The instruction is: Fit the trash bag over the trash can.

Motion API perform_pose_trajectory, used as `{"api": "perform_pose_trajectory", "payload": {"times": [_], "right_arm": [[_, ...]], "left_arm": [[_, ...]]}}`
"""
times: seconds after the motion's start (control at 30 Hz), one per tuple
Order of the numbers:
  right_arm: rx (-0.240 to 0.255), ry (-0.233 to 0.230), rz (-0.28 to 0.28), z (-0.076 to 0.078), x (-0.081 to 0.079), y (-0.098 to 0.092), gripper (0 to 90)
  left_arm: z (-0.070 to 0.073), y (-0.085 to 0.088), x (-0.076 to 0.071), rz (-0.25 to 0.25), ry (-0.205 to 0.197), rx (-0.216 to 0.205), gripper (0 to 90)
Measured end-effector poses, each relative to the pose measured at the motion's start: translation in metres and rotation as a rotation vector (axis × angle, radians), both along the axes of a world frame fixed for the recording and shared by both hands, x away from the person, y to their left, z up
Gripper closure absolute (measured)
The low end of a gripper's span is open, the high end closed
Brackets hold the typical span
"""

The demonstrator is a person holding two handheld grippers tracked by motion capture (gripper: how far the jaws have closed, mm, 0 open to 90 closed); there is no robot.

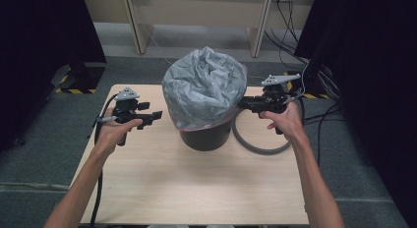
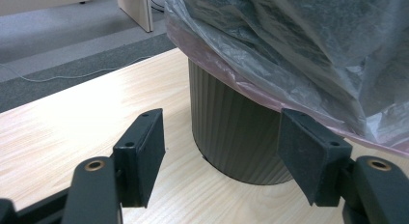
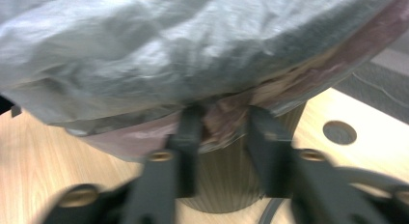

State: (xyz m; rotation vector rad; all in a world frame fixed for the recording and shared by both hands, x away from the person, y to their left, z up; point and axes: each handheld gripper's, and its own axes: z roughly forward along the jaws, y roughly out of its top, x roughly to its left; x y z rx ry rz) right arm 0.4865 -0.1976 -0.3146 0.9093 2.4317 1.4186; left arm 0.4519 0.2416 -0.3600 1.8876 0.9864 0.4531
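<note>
A dark ribbed bin [image 1: 205, 137] stands at the middle of the wooden table [image 1: 196, 188]. A grey plastic bag [image 1: 204, 88] with a pinkish hem billows over its top. My left gripper [image 1: 158, 115] hovers left of the bin, open, with nothing between its fingers. In the left gripper view its jaws [image 2: 222, 151] frame the bin [image 2: 231, 137] under the bag [image 2: 289, 45]. My right gripper [image 1: 242, 104] is at the bag's right edge. In the right gripper view it [image 3: 224, 125] is shut on the bunched hem of the bag [image 3: 144, 55], just above the bin [image 3: 226, 180].
A grey cable [image 1: 255, 147] loops on the table right of the bin. A round hole [image 3: 339, 132] sits in the tabletop near it. Desk legs [image 1: 137, 26] and grey carpet lie beyond the far edge. Dark curtains [image 1: 44, 41] flank both sides.
</note>
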Motion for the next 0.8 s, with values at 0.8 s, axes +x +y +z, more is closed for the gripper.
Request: {"api": "perform_pose_trajectory", "payload": {"times": [0.8], "right_arm": [[-0.116,0.153,-0.149,-0.081,0.040,-0.014,90.0]], "left_arm": [[-0.001,-0.007,0.002,-0.017,-0.006,-0.004,33.6]]}}
